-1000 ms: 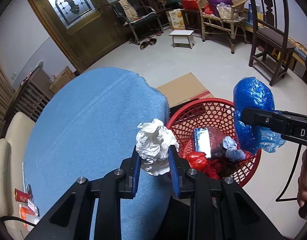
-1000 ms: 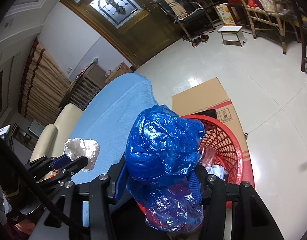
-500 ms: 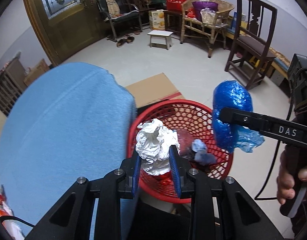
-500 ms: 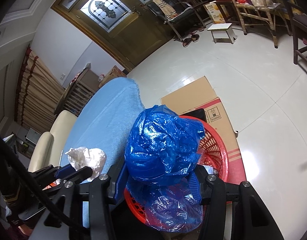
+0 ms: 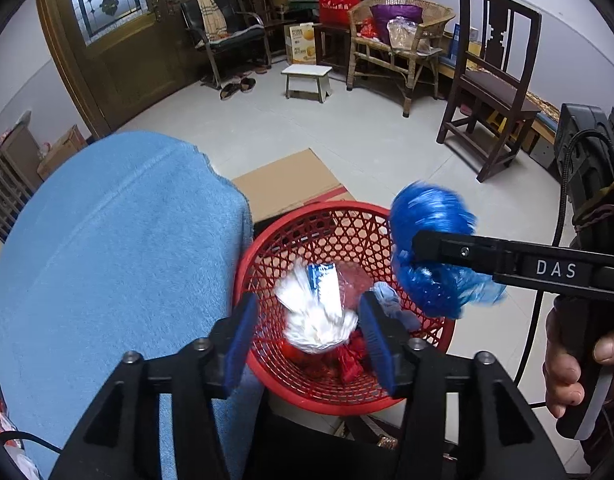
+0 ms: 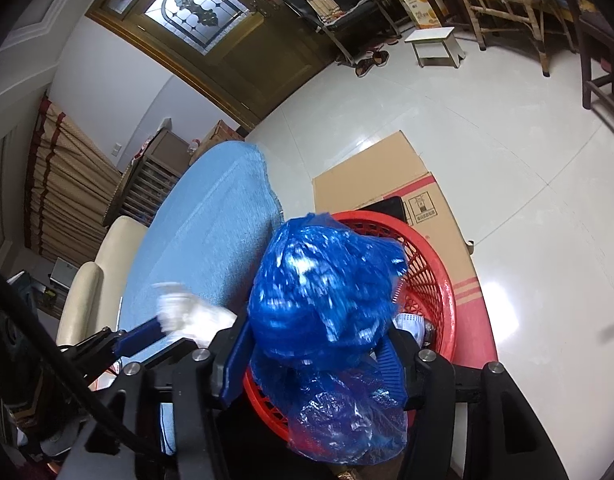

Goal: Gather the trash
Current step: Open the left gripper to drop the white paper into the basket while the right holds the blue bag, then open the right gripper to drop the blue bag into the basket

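Note:
A red mesh basket (image 5: 339, 236) stands on the floor beside the blue-covered table (image 5: 107, 248); it also shows in the right wrist view (image 6: 435, 280). My left gripper (image 5: 307, 330) is over the basket with its jaws spread wide. The crumpled white paper (image 5: 315, 320), motion-blurred, is between them and apart from both pads. My right gripper (image 6: 315, 360) is over the basket's near rim, its jaws spread. The blue plastic bag (image 6: 327, 300) (image 5: 431, 248) sits blurred between them.
The basket holds a blue-and-white packet (image 5: 323, 280), red wrappers (image 5: 351, 356) and a pale blue scrap (image 5: 387, 300). Flattened cardboard (image 5: 287, 184) lies on the floor behind it. A dark wooden chair (image 5: 495, 92), wicker chair (image 5: 399, 36) and small stool (image 5: 307, 80) stand farther back.
Both grippers moved over the basket. My left jaws opened and the white paper is dropping out. My right jaws widened and the blue bag is blurred and shifting.

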`<state>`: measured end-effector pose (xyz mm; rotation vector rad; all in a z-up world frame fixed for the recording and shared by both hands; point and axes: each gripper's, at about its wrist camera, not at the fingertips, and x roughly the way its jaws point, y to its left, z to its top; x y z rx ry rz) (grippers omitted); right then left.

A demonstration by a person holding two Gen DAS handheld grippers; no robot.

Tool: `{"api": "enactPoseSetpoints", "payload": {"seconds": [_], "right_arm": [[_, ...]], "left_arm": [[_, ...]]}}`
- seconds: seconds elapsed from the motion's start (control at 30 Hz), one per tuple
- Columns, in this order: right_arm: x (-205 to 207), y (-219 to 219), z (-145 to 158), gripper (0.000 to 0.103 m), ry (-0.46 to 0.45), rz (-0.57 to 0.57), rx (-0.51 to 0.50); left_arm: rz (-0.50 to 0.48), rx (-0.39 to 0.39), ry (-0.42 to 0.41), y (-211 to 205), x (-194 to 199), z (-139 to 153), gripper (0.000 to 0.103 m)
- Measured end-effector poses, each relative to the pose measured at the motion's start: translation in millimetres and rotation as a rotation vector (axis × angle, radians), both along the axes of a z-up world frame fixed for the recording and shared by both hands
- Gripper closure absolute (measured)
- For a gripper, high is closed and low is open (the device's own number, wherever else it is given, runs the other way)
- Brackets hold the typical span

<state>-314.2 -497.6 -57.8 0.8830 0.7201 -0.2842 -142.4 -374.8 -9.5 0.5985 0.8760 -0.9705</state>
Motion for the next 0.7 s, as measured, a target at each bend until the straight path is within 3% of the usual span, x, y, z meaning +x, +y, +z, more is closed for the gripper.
{"api": "enactPoseSetpoints", "payload": {"seconds": [0.2,0.37,0.57,0.63,0.7], "right_arm": [[1,2,5,0.04,-0.014,0.008,-0.007],[7,7,12,0.04,-0.015,0.024,-0.021],[20,28,33,0.04,-0.036,0.075,-0.064],[29,39,42,0.04,-0.044,0.102,-0.089],[37,50,50,0.04,-0.054,0.128,-0.11]], "left_arm": [[0.021,-0.005,-0.033,7,2,6,0.043],[0.083,-0.008,-0.107,24,7,20,0.04],[0.201,-0.027,-0.195,64,22,46,0.037],[0.244,-0.038,-0.22,80,27,53,0.027],[0.305,-0.063,-0.244,103,34,64,0.027]]}}
